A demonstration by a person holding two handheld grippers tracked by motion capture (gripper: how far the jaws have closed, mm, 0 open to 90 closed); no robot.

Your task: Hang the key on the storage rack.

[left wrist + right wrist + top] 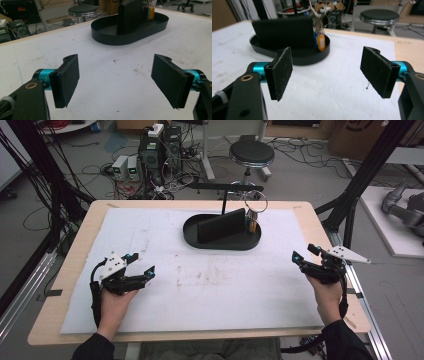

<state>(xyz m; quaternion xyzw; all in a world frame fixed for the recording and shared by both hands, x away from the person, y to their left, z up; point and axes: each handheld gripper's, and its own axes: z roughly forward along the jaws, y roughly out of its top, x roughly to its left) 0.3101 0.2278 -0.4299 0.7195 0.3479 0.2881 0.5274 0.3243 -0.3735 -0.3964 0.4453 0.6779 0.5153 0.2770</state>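
A black oval tray (200,237) sits near the table's far edge, right of centre, with an upright black block (220,226) and hanging key tags (253,225) inside. The left gripper (141,263) hovers open near the front-left corner; the right gripper (306,253) is open by the right edge.

From above the person's side of the table (70,315), the high view looks forward and down, taking in the whole white mat (150,270), both forearms and the workshop floor beyond. The left gripper view rides low over the mat, facing between its own jaws toward the black oval tray (130,37) from the near left. The right gripper view sits equally low, facing the same tray (294,58) from the right. All three views share tray and mat.
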